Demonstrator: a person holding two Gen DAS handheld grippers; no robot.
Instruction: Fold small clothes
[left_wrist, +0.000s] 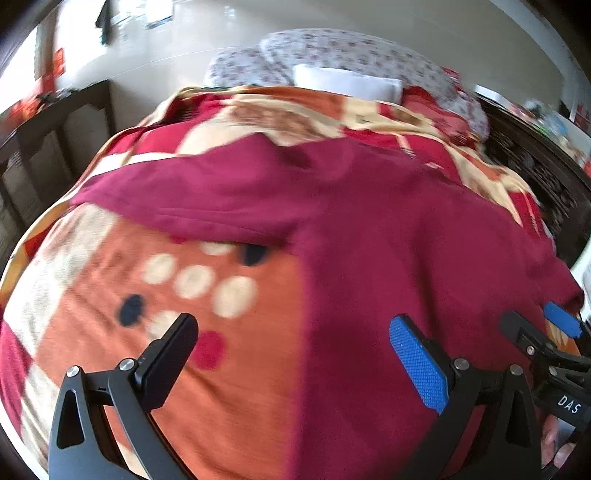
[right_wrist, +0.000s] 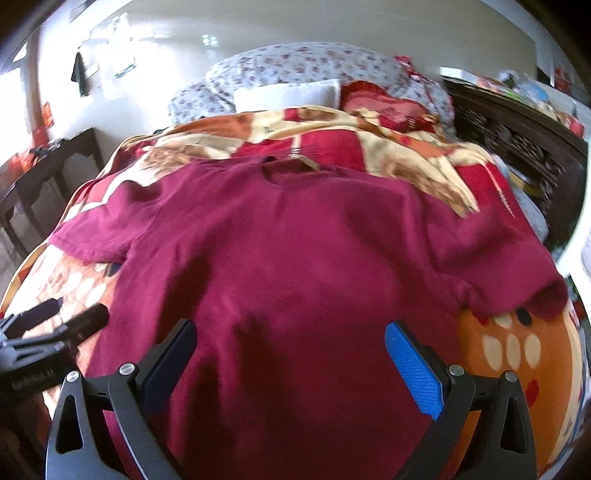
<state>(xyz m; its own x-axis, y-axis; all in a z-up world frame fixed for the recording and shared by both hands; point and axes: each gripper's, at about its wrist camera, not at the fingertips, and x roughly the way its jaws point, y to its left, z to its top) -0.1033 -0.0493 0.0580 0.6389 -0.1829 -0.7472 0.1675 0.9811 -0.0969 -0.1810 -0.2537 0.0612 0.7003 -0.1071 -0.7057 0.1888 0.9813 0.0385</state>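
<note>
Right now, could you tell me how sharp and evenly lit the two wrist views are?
Left wrist view: the maroon T-shirt and patterned blanket are smeared by motion blur, while the left gripper stays crisp; the window at the upper left glares white. Right wrist view: slightly sharper, with a dark shadow on the shirt ahead of the right gripper. Both bend strongly toward the fisheye edges.

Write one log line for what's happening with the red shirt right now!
maroon T-shirt: spread flat on blanket | left tongs: open, empty | right tongs: open, empty | fold: not started
</note>
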